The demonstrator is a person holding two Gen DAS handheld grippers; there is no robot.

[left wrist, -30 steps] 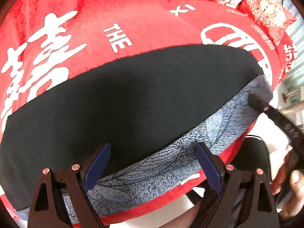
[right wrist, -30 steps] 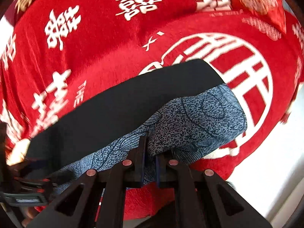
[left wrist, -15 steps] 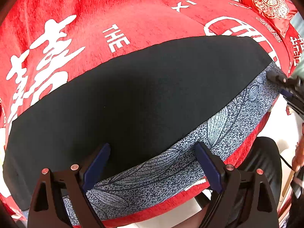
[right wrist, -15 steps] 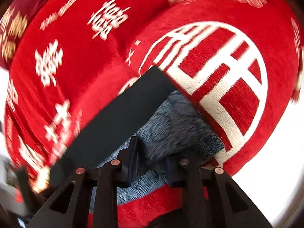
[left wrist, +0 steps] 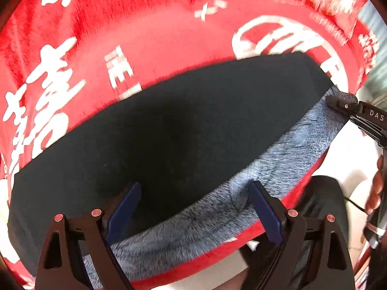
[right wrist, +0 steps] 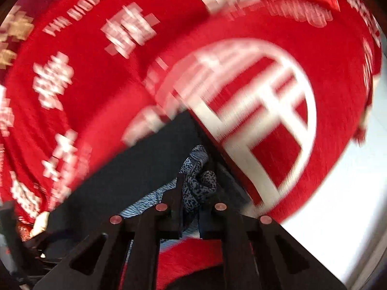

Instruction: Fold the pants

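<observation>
Right gripper (right wrist: 193,193) is clamped on a bunched corner of the pants (left wrist: 183,130), a wad of the blue-grey leaf-print fabric squeezed between its dark fingers (right wrist: 175,193). Left gripper (left wrist: 193,207) hangs spread wide above the near edge of the garment, blue-padded fingers (left wrist: 123,211) well apart and gripping nothing. These pants lie flat across a red bedspread (left wrist: 150,43) with white Chinese characters, black panel farther back, printed band along the front edge. From the left wrist view the right gripper (left wrist: 338,102) pinches the far right corner.
</observation>
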